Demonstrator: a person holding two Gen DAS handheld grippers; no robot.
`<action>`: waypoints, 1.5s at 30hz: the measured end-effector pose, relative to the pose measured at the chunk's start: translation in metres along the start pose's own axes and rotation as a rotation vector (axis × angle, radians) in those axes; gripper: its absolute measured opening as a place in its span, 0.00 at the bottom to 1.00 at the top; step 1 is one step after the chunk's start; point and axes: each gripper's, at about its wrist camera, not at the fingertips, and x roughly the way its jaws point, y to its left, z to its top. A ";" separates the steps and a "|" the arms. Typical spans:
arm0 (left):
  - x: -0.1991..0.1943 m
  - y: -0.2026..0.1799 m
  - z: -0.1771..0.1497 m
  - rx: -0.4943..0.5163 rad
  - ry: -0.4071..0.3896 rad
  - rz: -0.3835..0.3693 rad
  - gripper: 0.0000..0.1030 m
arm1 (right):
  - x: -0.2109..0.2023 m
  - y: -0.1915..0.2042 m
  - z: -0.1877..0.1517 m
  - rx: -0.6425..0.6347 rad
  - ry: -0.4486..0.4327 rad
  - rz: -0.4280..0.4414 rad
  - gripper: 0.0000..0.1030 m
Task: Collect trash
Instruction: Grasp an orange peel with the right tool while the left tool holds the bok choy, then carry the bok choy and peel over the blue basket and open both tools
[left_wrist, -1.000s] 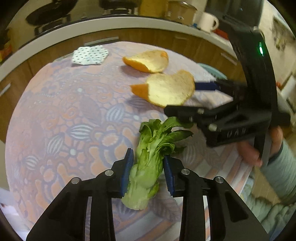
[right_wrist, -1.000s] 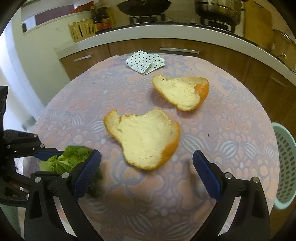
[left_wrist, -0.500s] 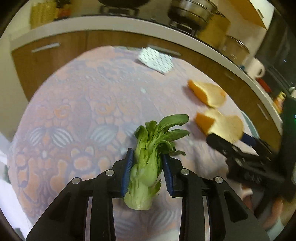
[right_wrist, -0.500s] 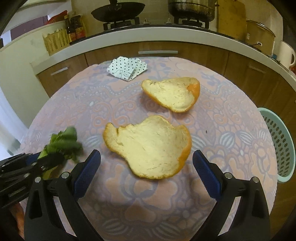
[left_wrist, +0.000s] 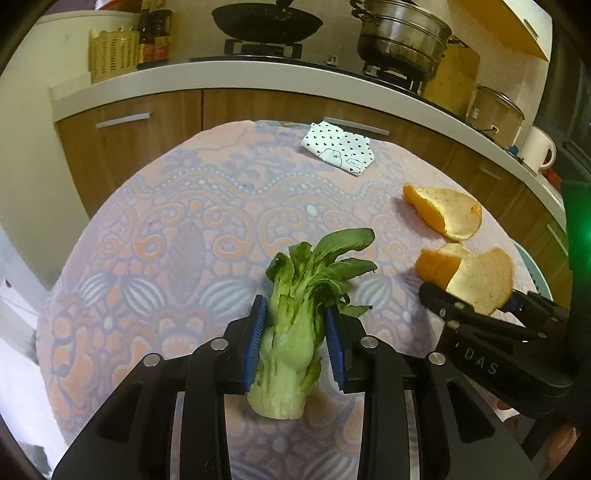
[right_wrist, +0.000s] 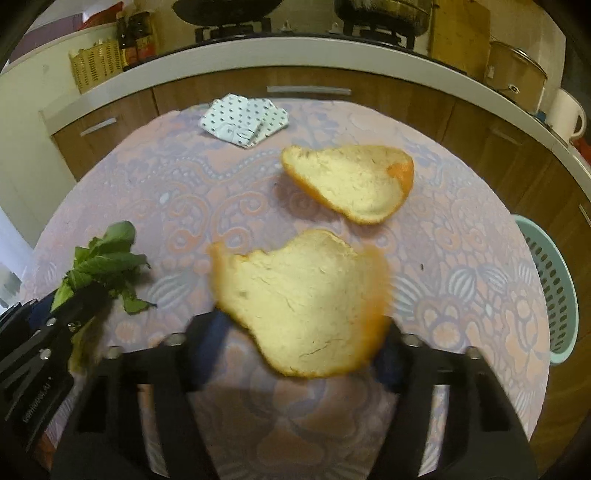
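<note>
My left gripper (left_wrist: 294, 306) is shut on a green bok choy stalk (left_wrist: 291, 354), held cut end towards me with its leaves over the patterned tablecloth (left_wrist: 177, 236). The right wrist view shows those leaves (right_wrist: 107, 258) at the left. My right gripper (right_wrist: 301, 339) is closing on the near orange peel (right_wrist: 303, 299). The peel lies white side up between the jaws, and both pads meet its edges. In the left wrist view this peel (left_wrist: 480, 280) sits tilted between the right gripper's fingers. A second orange peel (right_wrist: 351, 184) lies just beyond it on the cloth.
A folded dotted white cloth (right_wrist: 243, 120) lies at the table's far edge. A pale green perforated basket (right_wrist: 554, 288) stands beside the table on the right. Behind runs a wooden counter (left_wrist: 258, 107) with a stove, a wok, pots and a white mug (left_wrist: 539, 147).
The right gripper's jaws have narrowed from wide apart onto the near peel, which has shifted and tilted. The left gripper has rolled and swung left, still gripping the bok choy.
</note>
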 end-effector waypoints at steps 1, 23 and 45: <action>0.001 -0.001 0.001 0.001 0.000 -0.002 0.28 | -0.002 0.000 -0.001 -0.004 -0.011 0.003 0.46; -0.030 -0.091 0.045 0.131 -0.103 -0.168 0.28 | -0.086 -0.120 -0.004 0.159 -0.244 0.036 0.28; 0.050 -0.323 0.073 0.357 0.012 -0.423 0.28 | -0.058 -0.339 -0.038 0.572 -0.217 -0.131 0.28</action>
